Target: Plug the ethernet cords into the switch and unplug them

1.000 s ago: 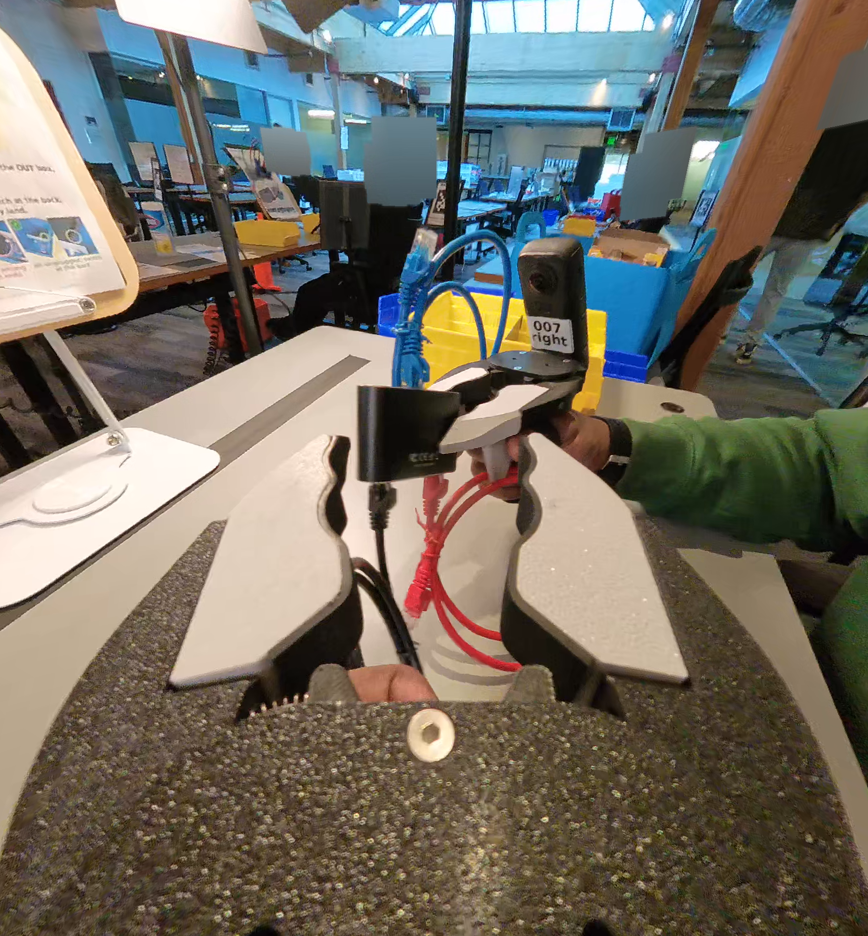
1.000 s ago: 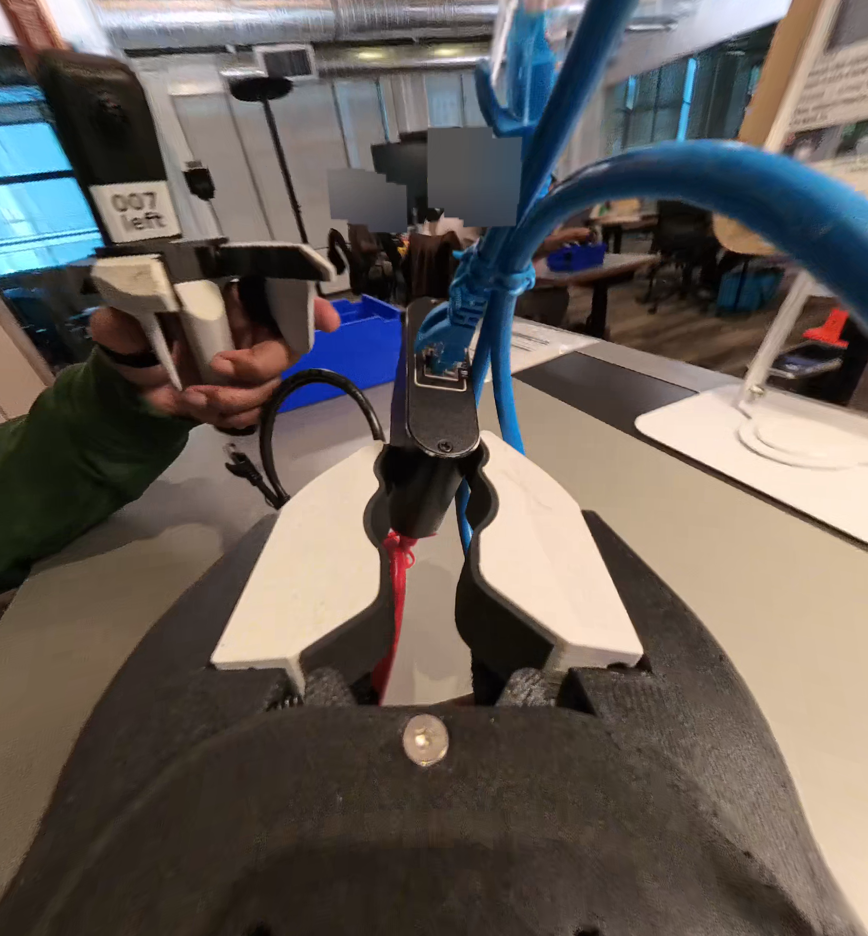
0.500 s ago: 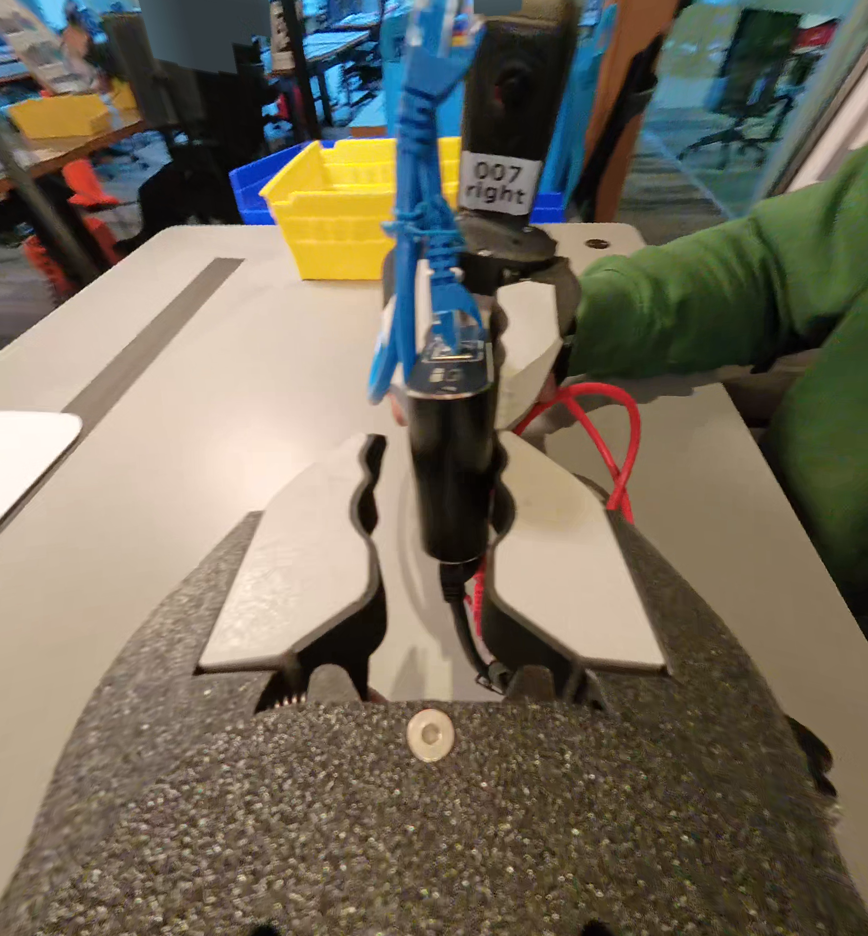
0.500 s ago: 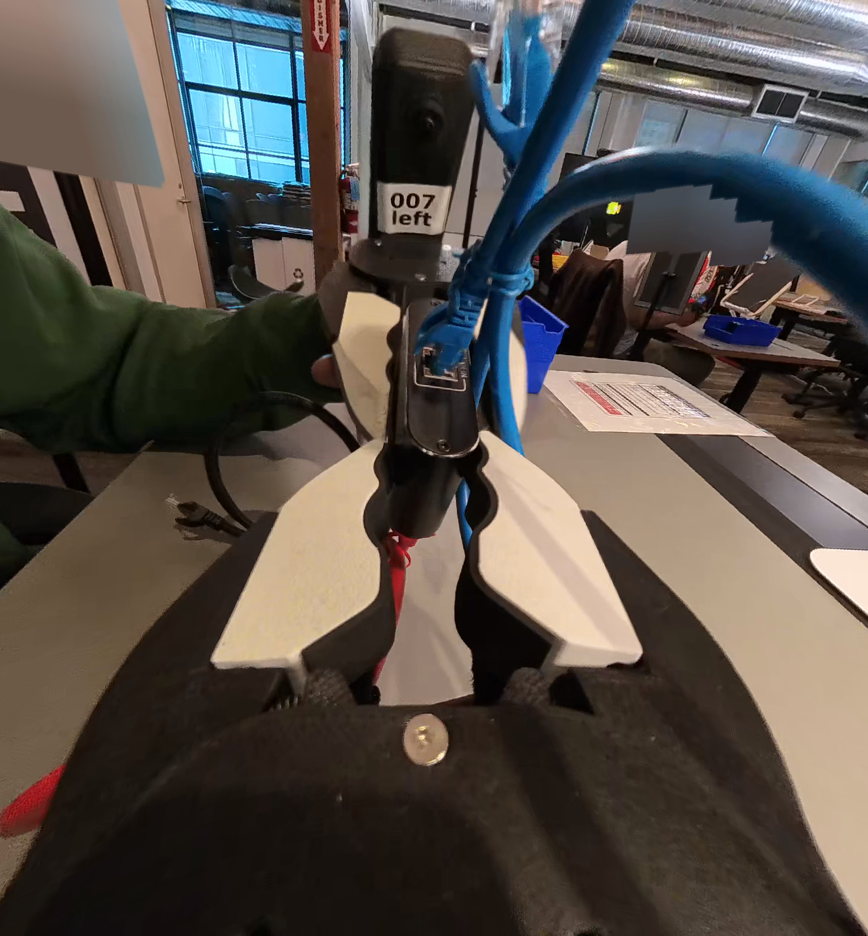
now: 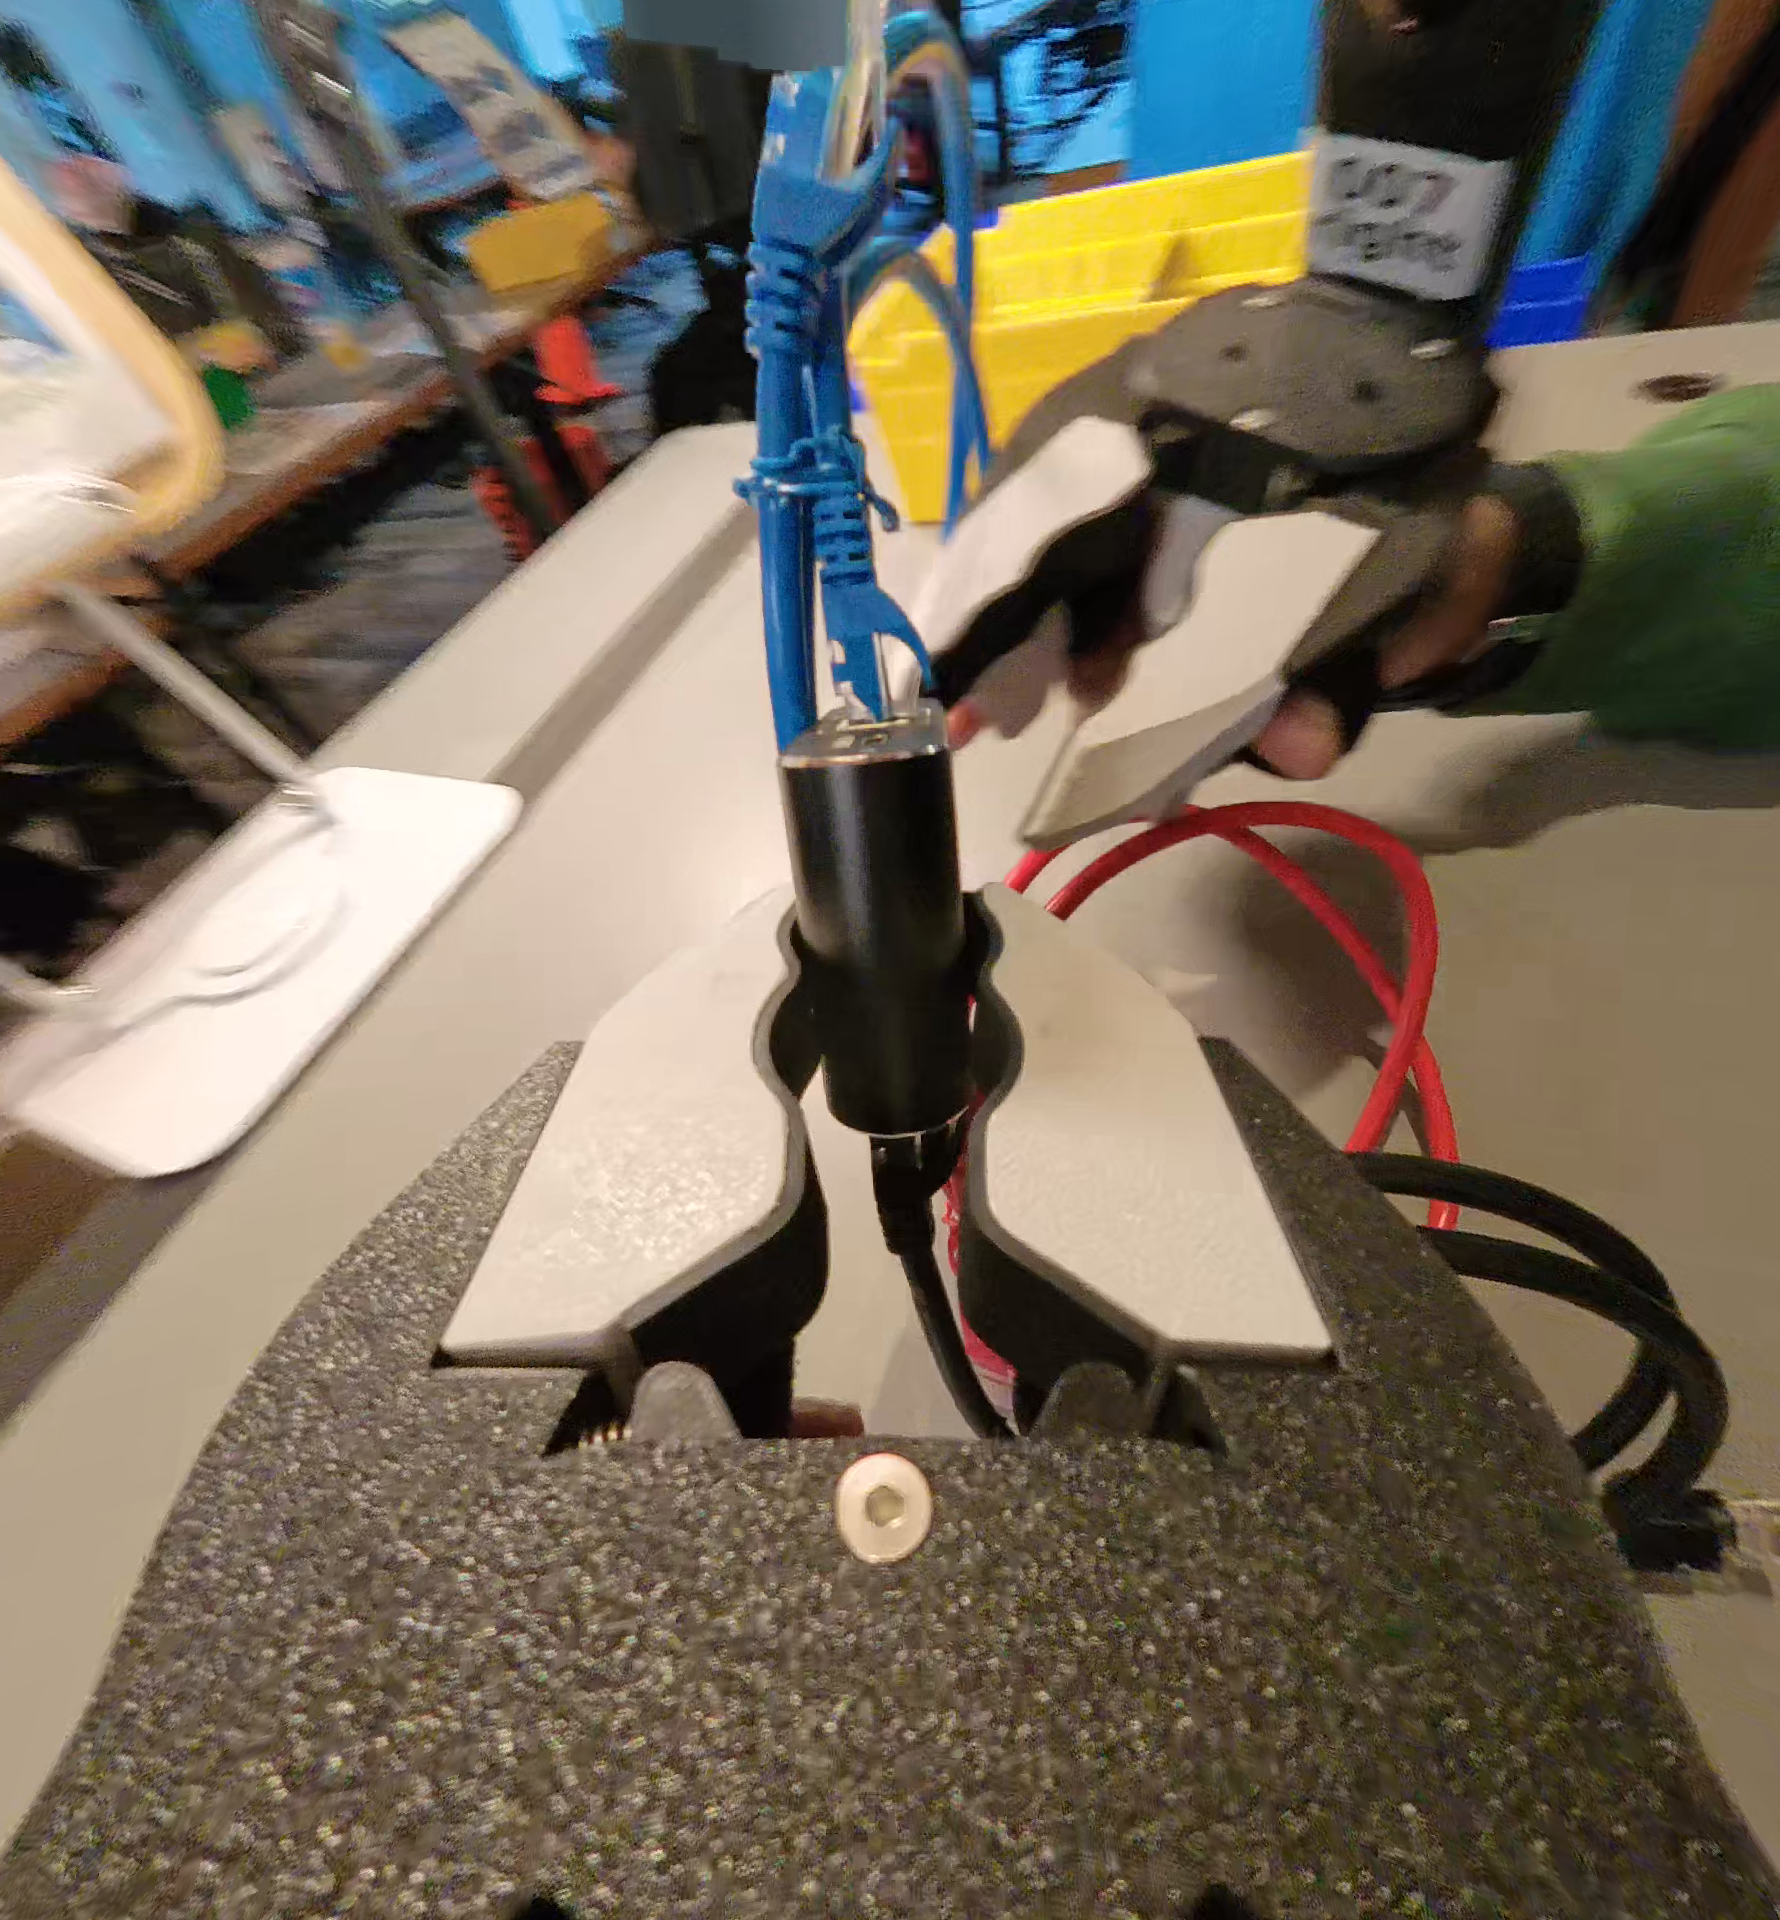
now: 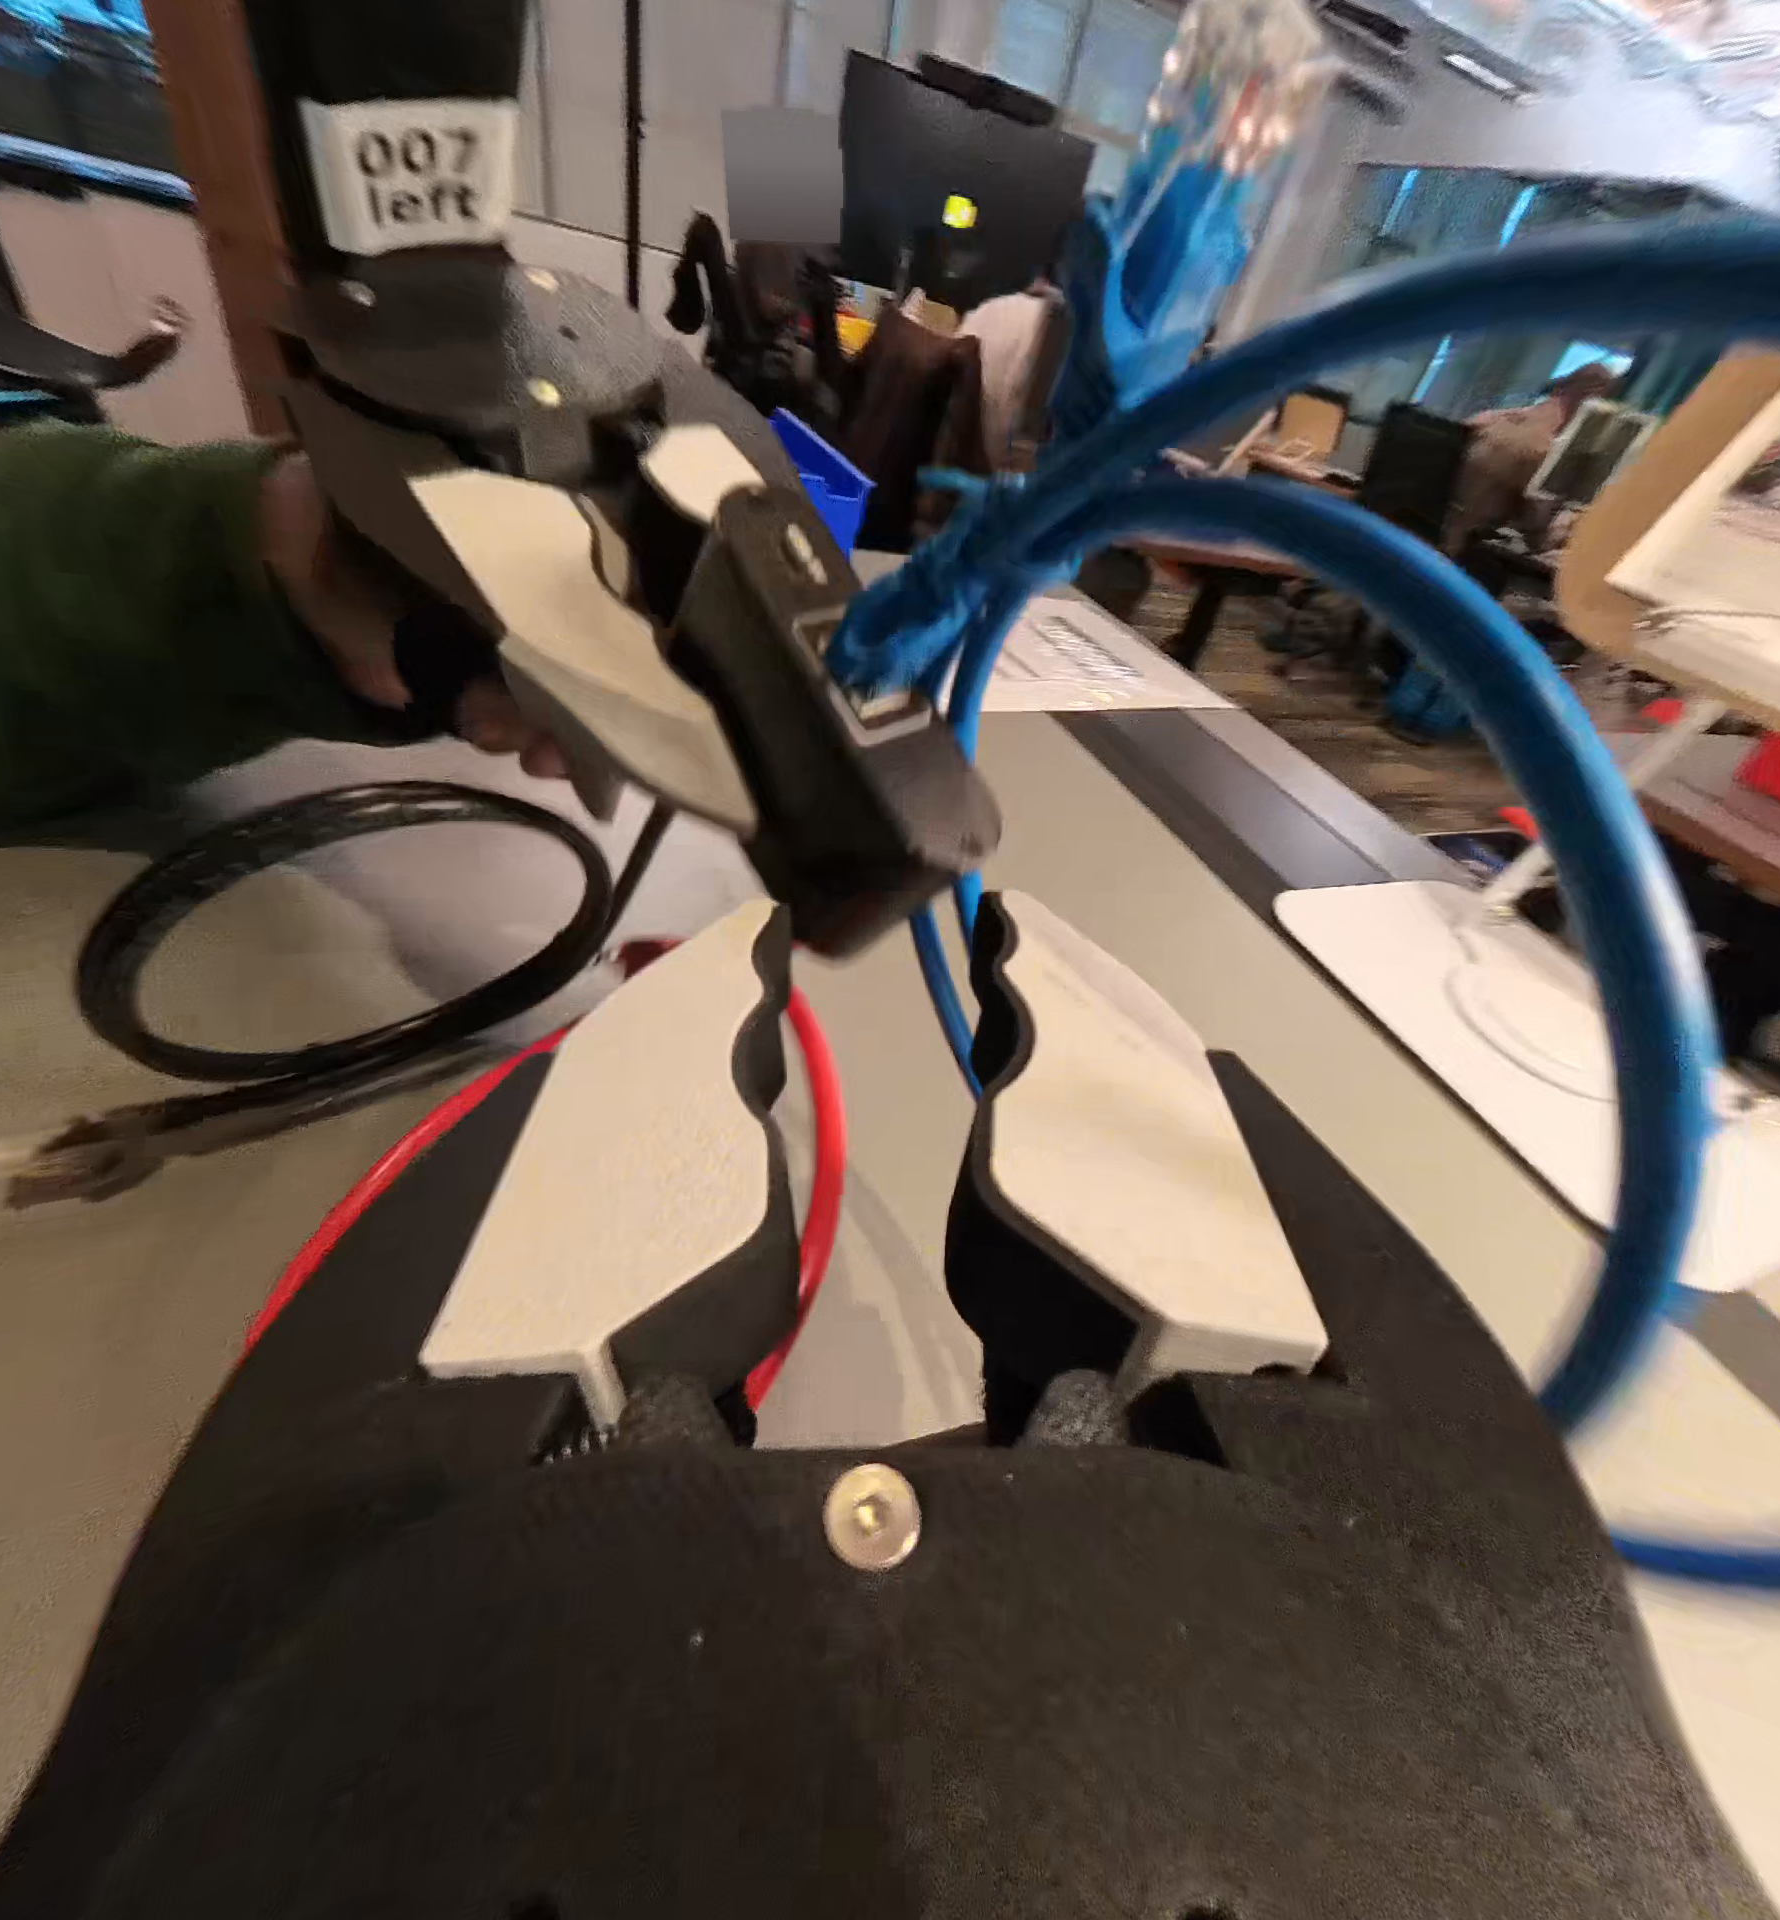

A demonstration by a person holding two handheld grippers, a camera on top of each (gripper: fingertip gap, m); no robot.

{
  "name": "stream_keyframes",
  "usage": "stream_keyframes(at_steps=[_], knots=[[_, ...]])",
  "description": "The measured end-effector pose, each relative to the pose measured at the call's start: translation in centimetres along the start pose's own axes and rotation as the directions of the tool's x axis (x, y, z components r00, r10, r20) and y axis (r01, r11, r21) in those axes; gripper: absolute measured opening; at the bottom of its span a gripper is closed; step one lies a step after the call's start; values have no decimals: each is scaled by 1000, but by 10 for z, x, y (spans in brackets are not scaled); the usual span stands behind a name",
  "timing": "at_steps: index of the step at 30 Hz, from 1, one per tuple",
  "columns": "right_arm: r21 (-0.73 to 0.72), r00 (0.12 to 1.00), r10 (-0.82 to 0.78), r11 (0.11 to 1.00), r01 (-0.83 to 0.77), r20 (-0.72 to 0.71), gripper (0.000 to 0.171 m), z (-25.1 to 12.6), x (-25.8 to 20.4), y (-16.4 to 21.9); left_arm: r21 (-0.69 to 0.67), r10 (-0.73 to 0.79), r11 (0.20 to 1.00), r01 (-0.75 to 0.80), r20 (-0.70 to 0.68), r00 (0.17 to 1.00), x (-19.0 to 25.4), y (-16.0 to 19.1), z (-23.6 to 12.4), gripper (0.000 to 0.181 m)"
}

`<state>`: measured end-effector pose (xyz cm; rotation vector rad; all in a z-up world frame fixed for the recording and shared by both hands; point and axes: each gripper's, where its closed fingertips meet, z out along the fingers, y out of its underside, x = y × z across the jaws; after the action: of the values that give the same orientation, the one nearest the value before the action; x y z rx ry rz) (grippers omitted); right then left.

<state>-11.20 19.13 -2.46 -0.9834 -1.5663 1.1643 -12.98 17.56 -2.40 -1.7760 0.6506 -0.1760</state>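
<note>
In the left wrist view my left gripper [image 5: 881, 935] is shut on the black switch [image 5: 870, 862] and holds it upright above the grey table [image 5: 574, 883]. A blue ethernet cord [image 5: 787, 582] is plugged into the switch's top end, and a black cable [image 5: 917, 1247] hangs from its lower end. My right gripper [image 5: 990, 748] is open, off to the right of the switch. In the right wrist view my right gripper [image 6: 881, 914] is open and grips nothing. The switch [image 6: 824, 727] hangs just beyond its fingertips in the left gripper [image 6: 751, 665]. The blue cord [image 6: 1592, 790] loops to the right and passes between my right fingers without being gripped.
A red cord [image 5: 1416, 935] and a coiled black cable [image 6: 346, 935] lie on the table. A white stand base [image 5: 242, 956] sits at the table's edge. A yellow bin [image 5: 1094, 281] stands at the far end. A paper sheet [image 6: 1083, 665] lies on the table. Left tips and right tips are each some 35 centimeters from the white stand base [image 5: 242, 956]. It turns up in the right wrist view [image 6: 1507, 1005] as well.
The switch has passed from my right gripper to my left. The left pads closed on it, then the right pads opened and drew back from it.
</note>
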Motion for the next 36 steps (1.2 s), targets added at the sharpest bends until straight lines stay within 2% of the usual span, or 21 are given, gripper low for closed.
stream_keyframes(at_steps=[3, 6, 9, 11, 14, 18, 22, 28, 34, 36], knots=[[4, 996, -60, 998, 60, -72, 33, -9, 11, -5, 0, 141, 989, -146, 261, 955, -38, -13, -23, 25], [8, 989, -98, 995, 99, -111, 34, -13, 15, -10, -130, 336, 939, -317, 527, 780, -74, -25, -55, 26], [7, 978, -161, 987, 163, -131, 30, -10, 10, -12, -302, 521, 847, -438, 639, 566, -90, -33, -79, 26], [-14, 959, -239, 971, 240, -155, 29, -6, 5, -12, -384, 594, 798, -464, 626, 505, -91, -30, -78, 26], [-62, 886, -414, 910, 411, -208, 30, -1, -3, -14, -411, 638, 768, -492, 559, 529, -80, -20, -58, 26], [-163, 678, -674, 734, 659, -293, 34, -1, -11, -20, -414, 684, 730, -544, 457, 569, -55, -6, -26, 26], [-273, 491, -805, 580, 767, -333, 38, -3, -10, -21, -450, 735, 677, -583, 360, 575, -35, 11, -2, 26], [-448, 362, -895, 445, 775, -263, 28, 2, 4, 1, -464, 738, 665, -585, 291, 608, -21, 26, 14, 26], [-536, 355, -925, 370, 759, -135, 27, 4, 12, 26, -477, 736, 655, -586, 230, 636, -15, 40, 20, 26], [-523, 387, -916, 380, 763, -101, 25, 6, 9, 33, -471, 736, 652, -594, 204, 645, -12, 45, 23, 26]])
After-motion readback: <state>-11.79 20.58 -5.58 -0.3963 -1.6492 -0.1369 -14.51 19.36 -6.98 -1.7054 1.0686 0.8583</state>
